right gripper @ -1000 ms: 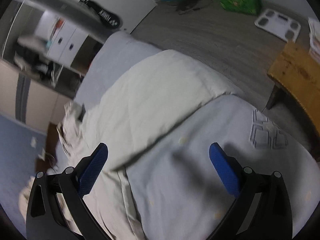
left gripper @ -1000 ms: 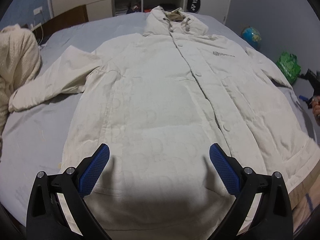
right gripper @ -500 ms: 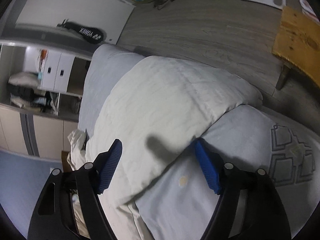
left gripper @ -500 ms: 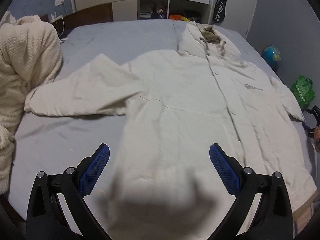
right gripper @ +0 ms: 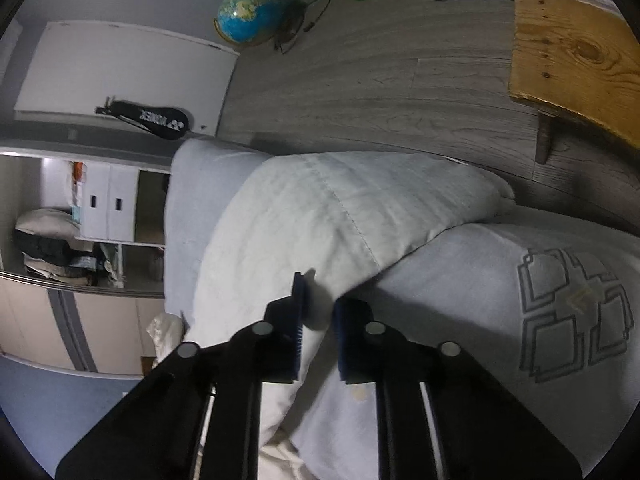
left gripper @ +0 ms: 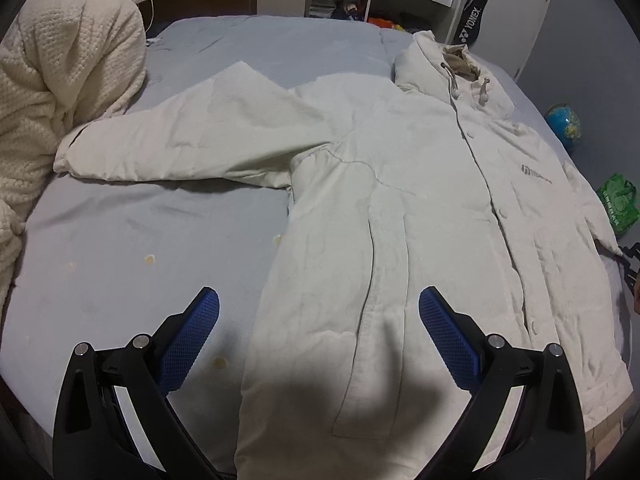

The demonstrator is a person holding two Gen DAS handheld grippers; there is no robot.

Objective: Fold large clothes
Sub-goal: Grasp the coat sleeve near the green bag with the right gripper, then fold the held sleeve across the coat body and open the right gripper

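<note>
left gripper (left gripper: 319,334): fingers spread wide above the cream coat (left gripper: 400,200) on the bed (left gripper: 140,248) | right gripper (right gripper: 318,320): jaws closing, pinching the coat's sleeve (right gripper: 340,208)

We held the left gripper (left gripper: 319,330) tilted steeply downward, its blue-padded fingers (left gripper: 188,344) spread wide apart with nothing gripped between them. Our right gripper (right gripper: 318,320) pointed down at a shallower angle, rolled to one side. Its jaws were closing, nearly together, and a fold of the white coat sleeve (right gripper: 340,216) sat pinched between the pads. At the far right edge of the left wrist view, a bit of hand showed.
</note>
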